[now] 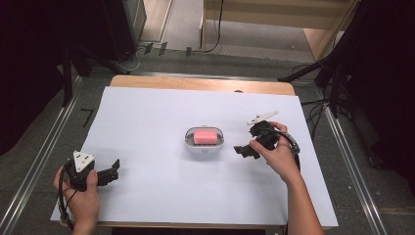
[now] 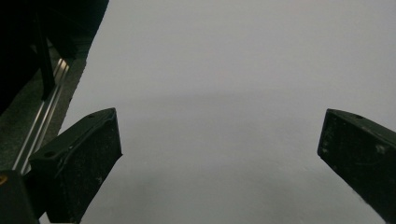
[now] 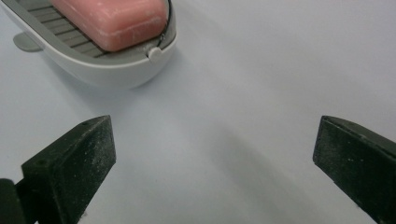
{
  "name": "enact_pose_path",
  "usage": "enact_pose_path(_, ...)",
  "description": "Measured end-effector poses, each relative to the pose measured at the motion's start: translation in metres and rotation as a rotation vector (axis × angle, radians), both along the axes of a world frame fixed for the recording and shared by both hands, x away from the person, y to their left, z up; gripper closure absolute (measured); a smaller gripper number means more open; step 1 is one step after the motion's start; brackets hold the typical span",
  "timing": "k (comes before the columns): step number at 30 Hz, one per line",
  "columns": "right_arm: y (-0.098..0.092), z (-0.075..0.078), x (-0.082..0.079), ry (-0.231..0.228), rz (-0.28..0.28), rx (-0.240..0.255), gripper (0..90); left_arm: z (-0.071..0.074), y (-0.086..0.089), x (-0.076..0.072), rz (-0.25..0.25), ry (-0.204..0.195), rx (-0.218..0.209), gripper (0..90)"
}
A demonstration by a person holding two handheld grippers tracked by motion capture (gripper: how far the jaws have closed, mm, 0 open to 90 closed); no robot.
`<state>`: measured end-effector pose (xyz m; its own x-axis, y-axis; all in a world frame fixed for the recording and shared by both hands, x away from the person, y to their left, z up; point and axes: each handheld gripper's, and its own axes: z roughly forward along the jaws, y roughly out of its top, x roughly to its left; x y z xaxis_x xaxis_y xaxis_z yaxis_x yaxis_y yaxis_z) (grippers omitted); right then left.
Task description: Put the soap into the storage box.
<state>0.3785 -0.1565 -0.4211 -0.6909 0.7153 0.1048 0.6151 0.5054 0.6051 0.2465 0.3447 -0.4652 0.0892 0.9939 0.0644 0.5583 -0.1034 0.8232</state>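
Note:
A pink bar of soap (image 1: 205, 136) lies in a white soap dish (image 1: 188, 142) with a grey slatted insert, at the middle of the white sheet. My right gripper (image 1: 246, 140) is just right of the dish, held in a hand, open and empty, its jaws turned toward the dish. In the right gripper view the soap (image 3: 112, 18) and the dish (image 3: 116, 70) sit at the upper left, ahead of the open gripper (image 3: 215, 144) and apart from it. My left gripper (image 1: 114, 171) rests at the sheet's front left, open and empty, with bare white sheet between its jaws (image 2: 219, 140).
The white sheet (image 1: 147, 112) covers most of a wooden table (image 1: 195, 83). Metal rails (image 1: 39, 152) run along both sides of the table. Dark stands and cables stand at the far left and right. A rail (image 2: 42, 121) shows left of the sheet.

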Motion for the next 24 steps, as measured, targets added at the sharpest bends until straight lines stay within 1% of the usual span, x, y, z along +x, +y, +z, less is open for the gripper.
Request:
enact_pose_path(3,-0.008,-0.004,-0.006,0.003,-0.022,0.011,0.0,0.0,0.0,0.0,0.0,0.0,0.002,0.0)
enact_pose_path(6,-0.016,-0.01,-0.013,0.002,-0.042,0.003,0.0,0.0,0.0,0.0,0.0,-0.001,0.002,0.0)
enact_pose_path(10,-0.027,-0.019,-0.023,0.005,-0.085,0.011,0.0,0.0,-0.001,0.0,-0.001,0.0,0.009,0.0)
enact_pose_path(13,-0.036,-0.026,-0.031,0.004,-0.116,0.032,0.0,0.0,-0.001,0.0,-0.001,-0.001,0.01,0.0)
enact_pose_path(18,-0.049,-0.038,-0.045,0.006,-0.153,0.032,0.0,0.0,-0.001,0.0,-0.003,0.005,0.013,0.0)
enact_pose_path(19,-0.051,-0.04,-0.048,0.001,-0.162,0.031,0.0,0.0,-0.001,0.0,-0.003,0.005,0.013,0.0)
enact_pose_path(24,-0.065,-0.048,-0.063,-0.025,-0.21,0.075,0.0,0.0,-0.001,0.0,-0.003,0.005,0.011,0.0)
